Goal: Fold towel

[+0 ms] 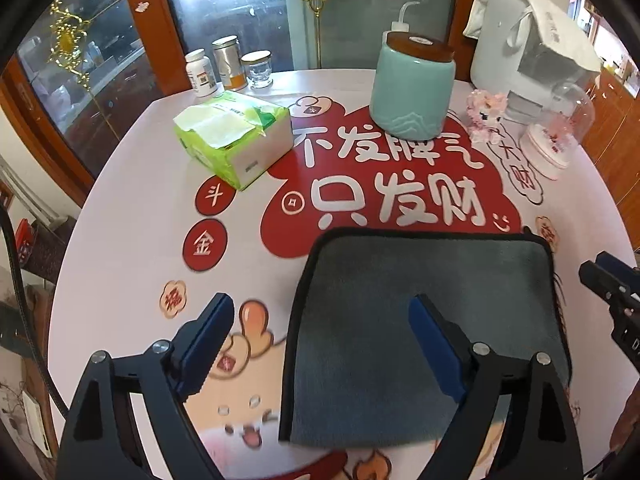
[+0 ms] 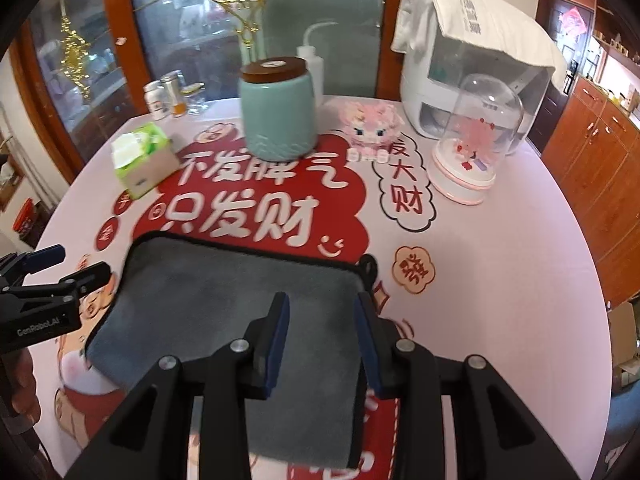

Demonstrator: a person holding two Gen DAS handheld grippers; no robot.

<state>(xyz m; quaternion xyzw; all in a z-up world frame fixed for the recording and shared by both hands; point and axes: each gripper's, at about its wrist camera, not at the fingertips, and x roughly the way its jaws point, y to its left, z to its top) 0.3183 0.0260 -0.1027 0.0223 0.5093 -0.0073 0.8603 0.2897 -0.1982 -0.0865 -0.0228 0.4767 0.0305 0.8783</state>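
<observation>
A grey towel (image 1: 400,332) with a dark hem lies flat on a printed tablecloth (image 1: 132,240), just below its big red patch; a hanging loop (image 2: 369,266) sticks out at the towel's far right corner. The left gripper (image 1: 320,344) hangs over the towel's left edge, fingers spread wide, one finger over bare cloth and the other over the towel, holding nothing; the right gripper (image 2: 322,340) is over the towel's right part, fingers apart and empty. Farther back stand a teal jar (image 1: 412,88) with a brown lid, a green tissue pack (image 1: 232,136), three small bottles (image 1: 228,66), a pink doll (image 2: 372,128), a glass dome (image 2: 476,136) and a white appliance (image 2: 476,64) under a white cloth.
</observation>
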